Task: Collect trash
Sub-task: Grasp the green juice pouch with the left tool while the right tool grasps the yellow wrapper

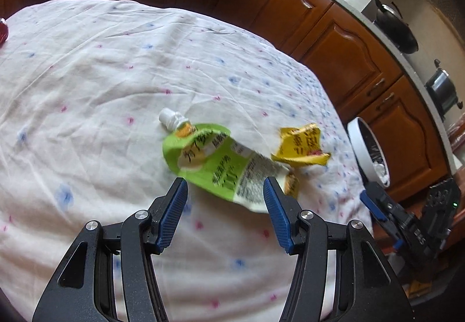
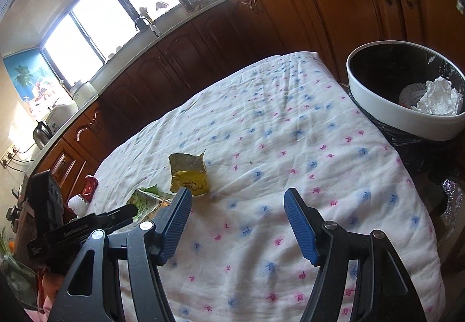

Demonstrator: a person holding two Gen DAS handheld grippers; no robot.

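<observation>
Trash lies on a bench point(image 1: 87, 75) covered with a white cloth dotted with pink and blue flowers. In the left wrist view, a flattened green drink pouch point(image 1: 215, 162) with a white screw cap lies near the middle of the cloth, cap end pointing away from the camera. Just beside it, toward the bench's right edge, sits a crumpled yellow wrapper point(image 1: 300, 146); whether the two touch is unclear.

The left tool point(image 1: 225, 191) hovers over the near end of the green pouch with its blue-padded fingers point(image 1: 174, 205) spread apart, holding nothing. The pouch's lower edge sits between the two tips in the view.

The right tool point(image 2: 237, 204) is also spread wide and empty, positioned over bare cloth. In its view the yellow wrapper point(image 2: 190, 173) lies just ahead of its left finger, and the green pouch point(image 2: 145, 200) sits further left, partly hidden behind the left tool point(image 2: 116, 214).

A white-rimmed trash bin point(image 2: 377, 107) with a dark liner stands just beyond the far right corner of the bench, with crumpled white paper point(image 2: 438, 98) inside. The same bin point(image 1: 360, 144) shows at the right edge of the bench in the left wrist view. A red object point(image 2: 90, 184) sits at the bench's left edge. Brown wooden kitchen cabinets point(image 2: 319, 2) run behind.
</observation>
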